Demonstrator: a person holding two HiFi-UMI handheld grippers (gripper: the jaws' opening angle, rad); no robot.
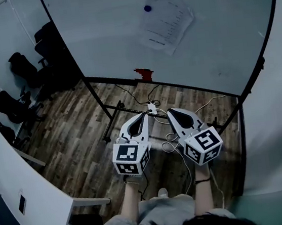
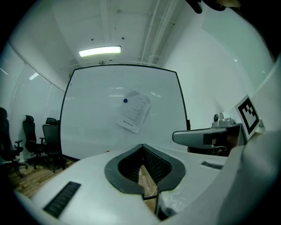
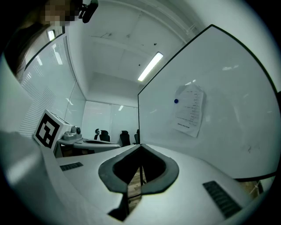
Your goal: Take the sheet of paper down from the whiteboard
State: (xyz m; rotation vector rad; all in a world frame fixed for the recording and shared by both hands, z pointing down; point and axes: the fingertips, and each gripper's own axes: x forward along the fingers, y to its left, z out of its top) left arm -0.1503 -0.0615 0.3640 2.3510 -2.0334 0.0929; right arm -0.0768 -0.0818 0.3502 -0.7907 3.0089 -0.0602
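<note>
Near the middle of the whiteboard [image 2: 94,127], a little toward its right edge and well away from every corner: the sheet of paper [image 2: 134,111], flat against the white surface. Held at its upper left corner by one round blue magnet [image 2: 125,100]. Long axis close to upright but leaning, with the lower end swung a little toward the left edge of the whiteboard and the upper end toward the right. Short edges at top and bottom. Printed lines across the sheet, too small to read.

Same lean in the right gripper view, with the sheet of paper [image 3: 189,110] under the blue magnet [image 3: 176,101].

In the head view, both grippers side by side, pointing toward the whiteboard [image 1: 117,41] and well apart from the sheet of paper [image 1: 165,22]. Fingers of the left gripper [image 1: 143,118] pressed together, with nothing between them. Fingers of the right gripper [image 1: 171,113] pressed together too, also with nothing between them.

At the lower edge of the whiteboard, a small red object [image 1: 144,74], not clear what kind. Under the stand, on the wooden floor [image 1: 76,127], a white power strip [image 1: 152,108] with loose cables. At the far left, black office chairs [image 1: 23,68] and a white table [image 1: 21,175].
</note>
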